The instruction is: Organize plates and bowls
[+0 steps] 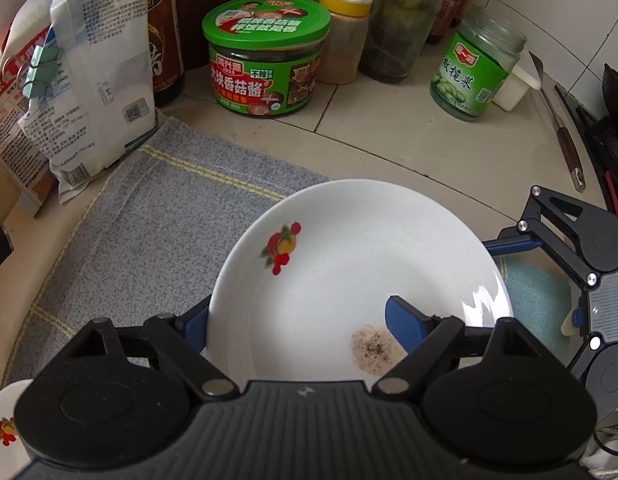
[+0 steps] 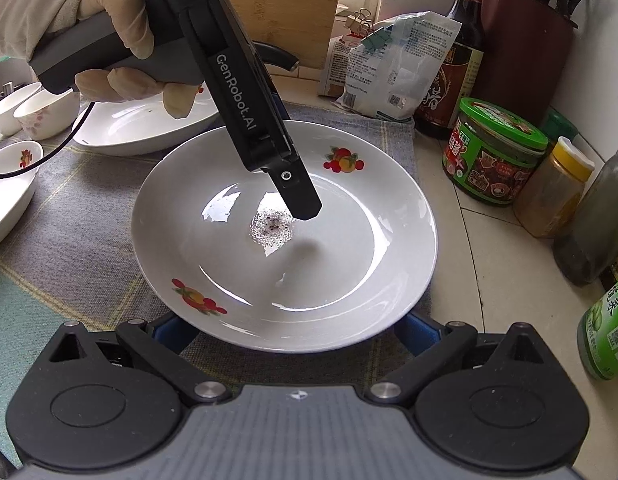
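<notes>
A white deep plate with fruit prints (image 1: 349,256) (image 2: 285,236) rests on a grey-blue cloth (image 1: 149,232), with a patch of dark residue in its middle. My left gripper (image 1: 301,320) straddles its rim, one blue finger inside (image 1: 405,324), one outside (image 1: 195,320). In the right wrist view the left gripper's finger (image 2: 297,192) points down into the plate. My right gripper (image 2: 287,330) is open, its blue fingers (image 2: 419,332) below and beside the plate's near rim.
Another white plate (image 2: 141,128), small bowls (image 2: 37,112) and a fruit-print dish (image 2: 13,172) sit at the left. Jars (image 1: 265,60) (image 1: 473,64), bottles, a bag (image 1: 101,72) and a knife (image 1: 565,136) crowd the counter's back.
</notes>
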The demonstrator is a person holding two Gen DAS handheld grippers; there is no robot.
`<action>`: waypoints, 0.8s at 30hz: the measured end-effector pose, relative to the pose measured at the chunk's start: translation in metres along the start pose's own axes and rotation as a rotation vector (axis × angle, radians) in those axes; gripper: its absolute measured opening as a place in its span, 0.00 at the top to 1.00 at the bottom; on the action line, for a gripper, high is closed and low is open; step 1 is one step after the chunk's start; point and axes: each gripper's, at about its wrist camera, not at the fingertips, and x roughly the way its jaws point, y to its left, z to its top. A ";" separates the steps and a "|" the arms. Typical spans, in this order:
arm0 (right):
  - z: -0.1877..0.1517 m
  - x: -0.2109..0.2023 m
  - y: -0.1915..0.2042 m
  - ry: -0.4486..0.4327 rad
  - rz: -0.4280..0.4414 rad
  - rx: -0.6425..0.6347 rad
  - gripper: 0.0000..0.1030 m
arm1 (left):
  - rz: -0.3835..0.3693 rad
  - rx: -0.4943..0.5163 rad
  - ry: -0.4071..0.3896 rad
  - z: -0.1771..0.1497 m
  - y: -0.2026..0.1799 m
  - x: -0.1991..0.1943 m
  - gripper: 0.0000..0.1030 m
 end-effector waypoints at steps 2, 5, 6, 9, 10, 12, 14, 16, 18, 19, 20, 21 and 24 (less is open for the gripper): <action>0.000 0.001 0.000 -0.001 -0.001 -0.002 0.00 | 0.000 -0.004 0.000 -0.001 0.001 0.001 0.15; 0.001 0.001 0.001 -0.002 -0.006 -0.009 0.00 | -0.003 -0.011 -0.001 -0.002 0.002 0.003 0.15; 0.001 0.001 0.002 -0.001 -0.009 -0.012 0.00 | -0.003 -0.012 0.000 -0.003 0.003 0.004 0.15; 0.002 0.000 0.004 -0.002 -0.008 -0.015 0.00 | -0.001 -0.022 -0.010 -0.006 0.004 0.006 0.14; 0.002 -0.001 0.004 -0.003 -0.005 -0.010 0.00 | 0.005 -0.028 -0.019 -0.007 0.004 0.004 0.14; 0.001 -0.003 0.004 -0.007 -0.003 -0.001 0.00 | 0.024 -0.034 -0.036 -0.009 0.003 -0.001 0.14; -0.001 -0.008 0.005 -0.009 -0.013 0.013 0.00 | 0.059 -0.032 -0.062 -0.012 0.000 -0.011 0.14; -0.002 -0.017 0.007 -0.017 -0.021 0.035 0.00 | 0.090 -0.033 -0.104 -0.017 -0.004 -0.029 0.13; -0.004 -0.025 0.010 -0.019 -0.037 0.063 0.00 | 0.115 -0.037 -0.156 -0.026 -0.011 -0.049 0.10; -0.005 -0.031 0.013 -0.023 -0.050 0.083 0.00 | 0.131 -0.041 -0.182 -0.031 -0.016 -0.059 0.08; -0.005 -0.036 0.014 -0.024 -0.059 0.100 0.00 | 0.150 -0.046 -0.204 -0.036 -0.021 -0.068 0.07; -0.006 -0.040 0.016 -0.031 -0.066 0.114 0.00 | 0.175 -0.046 -0.227 -0.042 -0.028 -0.080 0.07; -0.004 -0.054 0.022 -0.062 -0.096 0.165 0.00 | 0.258 -0.050 -0.295 -0.060 -0.050 -0.108 0.04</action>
